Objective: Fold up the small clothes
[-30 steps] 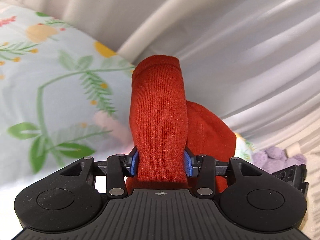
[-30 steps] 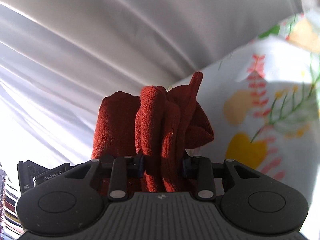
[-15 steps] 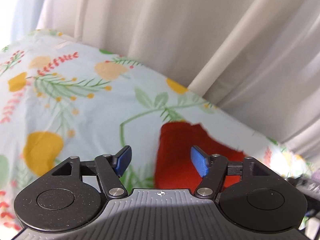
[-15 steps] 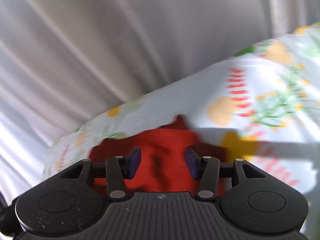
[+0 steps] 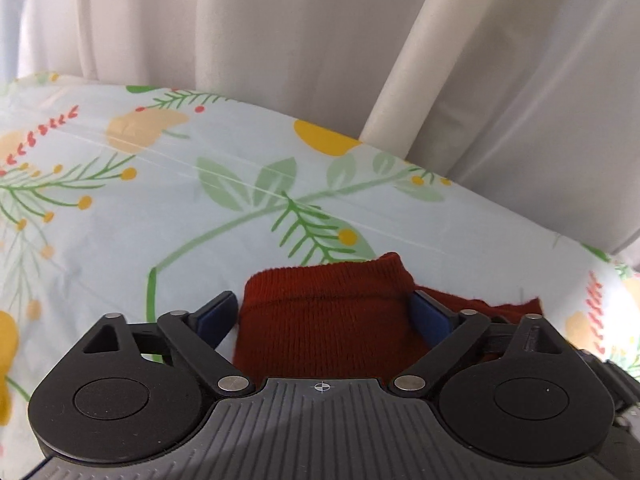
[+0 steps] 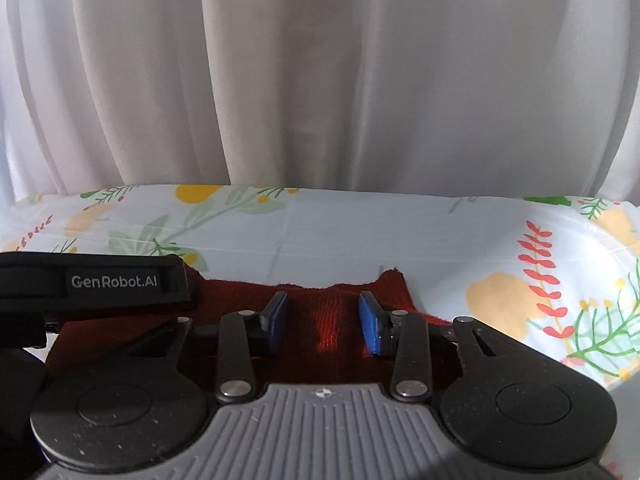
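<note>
- the left gripper (image 5: 323,314) has its blue-padded fingers (image 5: 214,314) spread wide and opening further; the rust-red knit garment (image 5: 320,320) lies between them, but the pads stand off its sides, so it is released, not pinched.
- the right gripper (image 6: 323,322) has its fingers (image 6: 370,322) part-way apart and closing, with red knit between them; the cloth looks to sit under the pads rather than clamped by them, so i read it as not yet grasping.
- the garment lies straight ahead of and below both sets of fingers, flat on the floral cloth covering the bench (image 5: 120,240).
- its long axis appears to run across the right wrist view, left to right, from beneath the left gripper body (image 6: 96,286) to a raised corner (image 6: 394,280) just beyond the right fingers.
- that corner is nearest the right hand; the folded, cuff-like edge (image 5: 328,272) is nearest the left.
- the garment is a soft, fine-ribbed knit, limp and creased, doubled over at the left end and thinner and ragged-edged at the right.
- the cover is smooth, slightly glossy, printed with leaves, yellow blooms and red sprigs.
- pale pleated curtains (image 6: 320,80) hang close behind the bench.
</note>
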{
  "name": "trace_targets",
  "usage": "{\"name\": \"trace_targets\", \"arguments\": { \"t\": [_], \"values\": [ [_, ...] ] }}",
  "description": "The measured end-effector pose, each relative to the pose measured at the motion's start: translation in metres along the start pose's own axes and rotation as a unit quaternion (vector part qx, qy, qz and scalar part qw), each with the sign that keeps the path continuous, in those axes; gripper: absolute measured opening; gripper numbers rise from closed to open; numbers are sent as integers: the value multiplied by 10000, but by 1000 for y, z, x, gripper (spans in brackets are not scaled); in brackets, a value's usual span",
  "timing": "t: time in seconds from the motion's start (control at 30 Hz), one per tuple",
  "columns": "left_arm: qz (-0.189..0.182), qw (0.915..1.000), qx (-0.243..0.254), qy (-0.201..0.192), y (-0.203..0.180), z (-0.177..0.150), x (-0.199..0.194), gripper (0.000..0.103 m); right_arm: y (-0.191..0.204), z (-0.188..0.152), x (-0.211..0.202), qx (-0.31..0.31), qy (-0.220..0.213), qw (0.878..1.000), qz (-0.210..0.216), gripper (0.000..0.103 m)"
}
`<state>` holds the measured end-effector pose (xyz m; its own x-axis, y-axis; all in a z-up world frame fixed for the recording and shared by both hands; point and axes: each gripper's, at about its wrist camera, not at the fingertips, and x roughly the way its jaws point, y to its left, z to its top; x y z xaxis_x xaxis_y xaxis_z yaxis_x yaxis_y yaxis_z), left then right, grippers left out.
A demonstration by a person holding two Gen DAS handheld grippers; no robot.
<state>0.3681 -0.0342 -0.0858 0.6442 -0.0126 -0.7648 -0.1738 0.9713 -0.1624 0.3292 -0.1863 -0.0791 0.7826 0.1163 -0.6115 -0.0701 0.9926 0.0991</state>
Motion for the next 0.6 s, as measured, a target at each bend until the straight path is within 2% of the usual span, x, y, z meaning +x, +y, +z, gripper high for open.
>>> {"name": "trace_targets", "arguments": {
  "t": [0.23,0.33,0.43,0.5,0.6],
  "values": [
    [170,9997,-32,-143,0,-3,-3,101,-18,0,1,354,-28,9989,293,40],
    [475,9980,233,-339,-9,-6,-10,101,-21,-2,-1,459,-98,9983,356,41],
    [712,9944,632,-462,-16,-12,-26,101,-24,-3,-9,418,-77,9984,380,50],
    [643,9931,845,-490,-14,-21,-46,100,-26,-4,-24,426,51,9983,404,51],
    [284,9919,988,-750,3,-50,-99,100,-44,-17,-72,554,490,9924,985,52]
  ]
}}
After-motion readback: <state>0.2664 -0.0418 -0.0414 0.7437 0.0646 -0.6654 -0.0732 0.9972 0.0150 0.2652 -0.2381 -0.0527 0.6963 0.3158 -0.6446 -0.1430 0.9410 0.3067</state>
